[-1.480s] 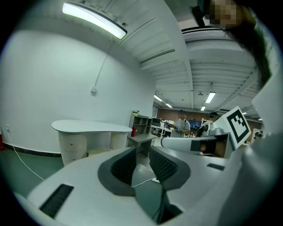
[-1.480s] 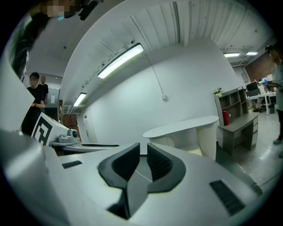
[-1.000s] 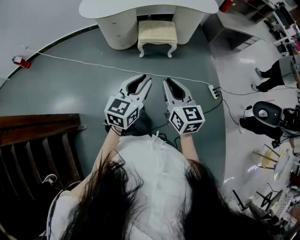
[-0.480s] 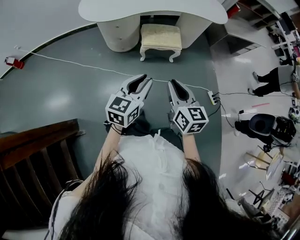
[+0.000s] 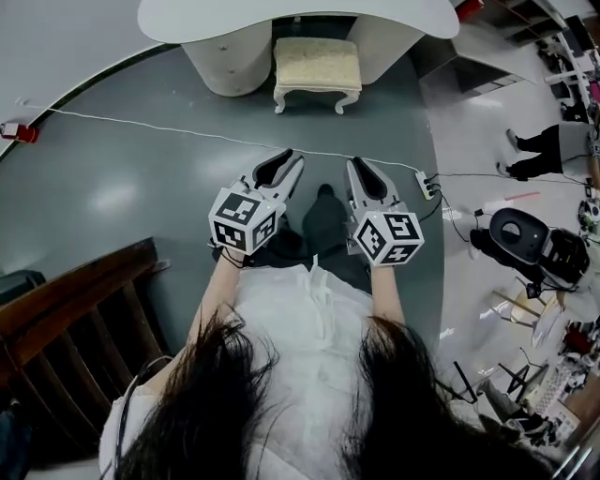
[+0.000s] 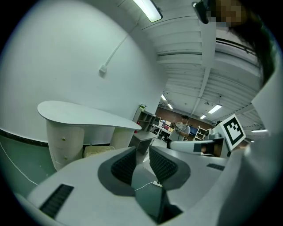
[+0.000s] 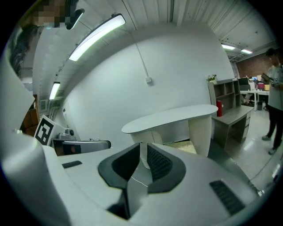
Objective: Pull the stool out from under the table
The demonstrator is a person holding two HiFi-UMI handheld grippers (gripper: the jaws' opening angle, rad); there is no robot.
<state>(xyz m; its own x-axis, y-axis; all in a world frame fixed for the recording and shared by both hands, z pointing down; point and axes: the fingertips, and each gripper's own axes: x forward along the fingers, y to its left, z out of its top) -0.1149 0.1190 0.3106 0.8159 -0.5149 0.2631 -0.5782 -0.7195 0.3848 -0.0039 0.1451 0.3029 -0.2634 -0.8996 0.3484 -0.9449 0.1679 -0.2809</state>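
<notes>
The white desk (image 5: 281, 14) sits at the far end of the floor, with the stool (image 5: 317, 66) tucked partway under it, well apart from both grippers. The head view shows the stool's whole cushion; the left gripper view only catches a sliver. The left gripper (image 5: 292, 157) and right gripper (image 5: 359, 165) are both pinched narrow on nothing.

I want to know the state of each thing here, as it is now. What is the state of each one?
Stool: upright, partly under the table, not touched by either gripper.
Left gripper: shut, empty, far from the stool.
Right gripper: shut, empty, far from the stool.
</notes>
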